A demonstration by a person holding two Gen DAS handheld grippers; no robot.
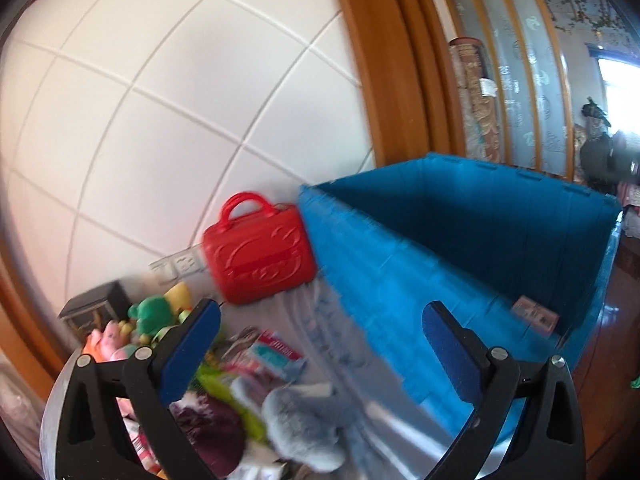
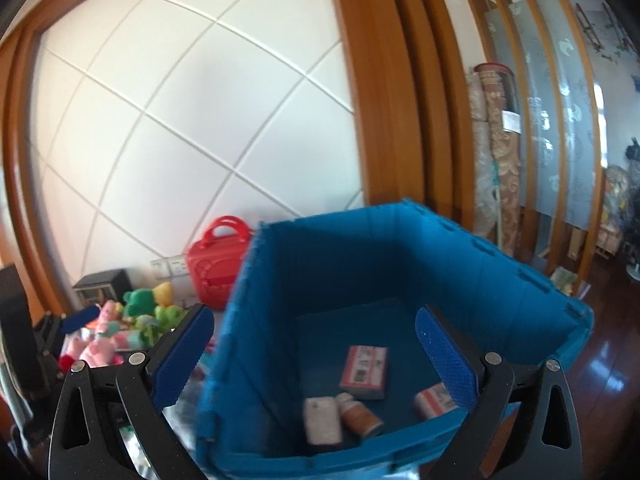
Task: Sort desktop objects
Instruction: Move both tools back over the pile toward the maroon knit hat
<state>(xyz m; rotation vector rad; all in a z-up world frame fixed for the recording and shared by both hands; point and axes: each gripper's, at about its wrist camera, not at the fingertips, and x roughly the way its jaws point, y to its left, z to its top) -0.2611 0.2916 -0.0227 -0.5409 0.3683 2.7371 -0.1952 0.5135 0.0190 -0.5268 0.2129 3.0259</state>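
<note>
Left gripper (image 1: 320, 334): jaws spread wide, nothing between them, held above the table beside the crate.
Right gripper (image 2: 314, 338): jaws spread wide, empty, held over the open crate.
Grey plush (image 1: 298, 420): lying on the table just under the left gripper, blurred.
Maroon cloth (image 1: 218, 436): next to the grey plush, on its left.
Packets (image 1: 266, 350): flat printed packs in the heap behind the grey plush; print unreadable.
Crate (image 2: 256, 340): blue, open-topped, on the table to the right of the heap.
Crate contents: a red-and-white box (image 2: 365, 372) flat on the floor; a white roll (image 2: 322, 420) and a small brown bottle (image 2: 360, 414) lying side by side near the front wall; a second red-and-white pack (image 2: 434, 398) to the right.
Plush pile (image 2: 120, 328): pink, green and yellow toys at the table's left, well apart from the crate.
Dark box (image 1: 96, 310): behind the plush pile, by the wall.
Red case (image 1: 258, 256): upright with handles up, against the wall, touching the crate's far left corner.
Sockets (image 1: 178, 266): on the wall just left of the red case.
Wall (image 1: 160, 100): white panels, wooden frame to the right.
</note>
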